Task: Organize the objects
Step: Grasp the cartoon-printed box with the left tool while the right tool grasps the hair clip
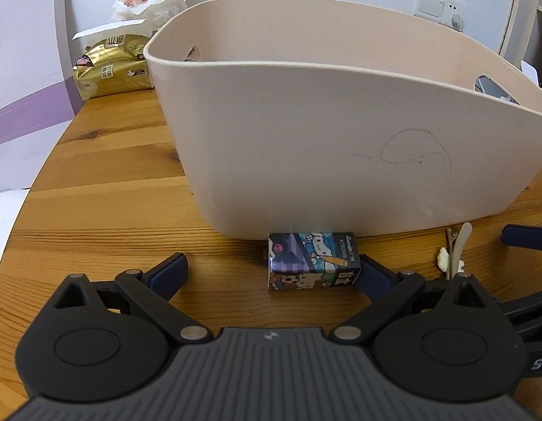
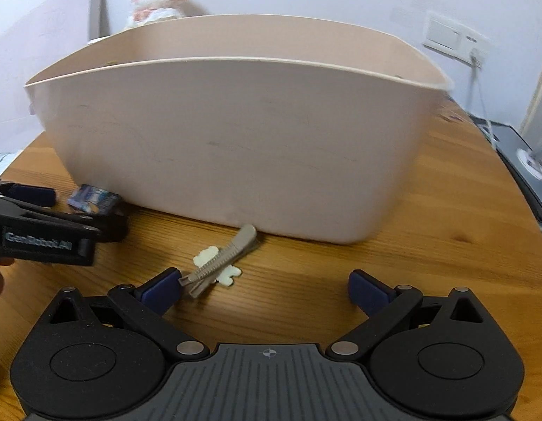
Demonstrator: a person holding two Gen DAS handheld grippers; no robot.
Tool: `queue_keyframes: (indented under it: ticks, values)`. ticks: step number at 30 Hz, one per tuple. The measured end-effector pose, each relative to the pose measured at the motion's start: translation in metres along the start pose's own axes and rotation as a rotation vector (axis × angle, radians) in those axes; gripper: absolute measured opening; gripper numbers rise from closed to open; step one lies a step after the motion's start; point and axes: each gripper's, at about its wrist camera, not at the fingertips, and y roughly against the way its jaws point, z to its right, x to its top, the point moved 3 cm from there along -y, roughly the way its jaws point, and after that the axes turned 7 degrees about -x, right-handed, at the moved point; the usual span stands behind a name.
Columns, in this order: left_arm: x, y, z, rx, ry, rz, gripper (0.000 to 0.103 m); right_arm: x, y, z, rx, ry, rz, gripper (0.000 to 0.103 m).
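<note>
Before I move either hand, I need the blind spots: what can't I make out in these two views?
- Inside of the bin: both views, hidden by its near wall.
- Hair clip: left view too small; right view blurred.
- Small printed box: whether the left tongs touch it is unclear; their right pad is partly behind it.
- Gold packet: left view only, partly hidden by the bin.

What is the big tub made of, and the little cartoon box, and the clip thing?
The big tub looks like matte beige plastic: smooth, thin rim, molded handle holes. The little cartoon box seems to be printed cardboard with a slight sheen, judging by its sharp folded edges. The clip looks like dull grey metal with ridged jaws; its pale flower-shaped piece may be plastic or felt, too blurred to tell.
</note>
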Motion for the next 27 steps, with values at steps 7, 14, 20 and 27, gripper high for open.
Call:
queue_keyframes:
  ticks: [7,14,20,27]
  values:
    - [-0.006,0.003,0.002,0.005,0.001,0.015,0.101,-0.005,0.007,0.030,-0.042,-0.050,-0.023,0.097]
    - [-0.010,0.007,0.004,0.006,0.003,0.017,0.100,0.000,0.005,0.016,0.000,-0.023,0.000,0.094]
    - [-0.008,0.005,0.001,0.007,0.005,0.026,0.100,0.009,-0.002,-0.003,0.004,0.001,0.035,0.085]
    - [-0.009,0.007,0.002,0.006,-0.005,0.048,0.092,0.013,0.002,-0.005,0.000,-0.015,0.055,0.037]
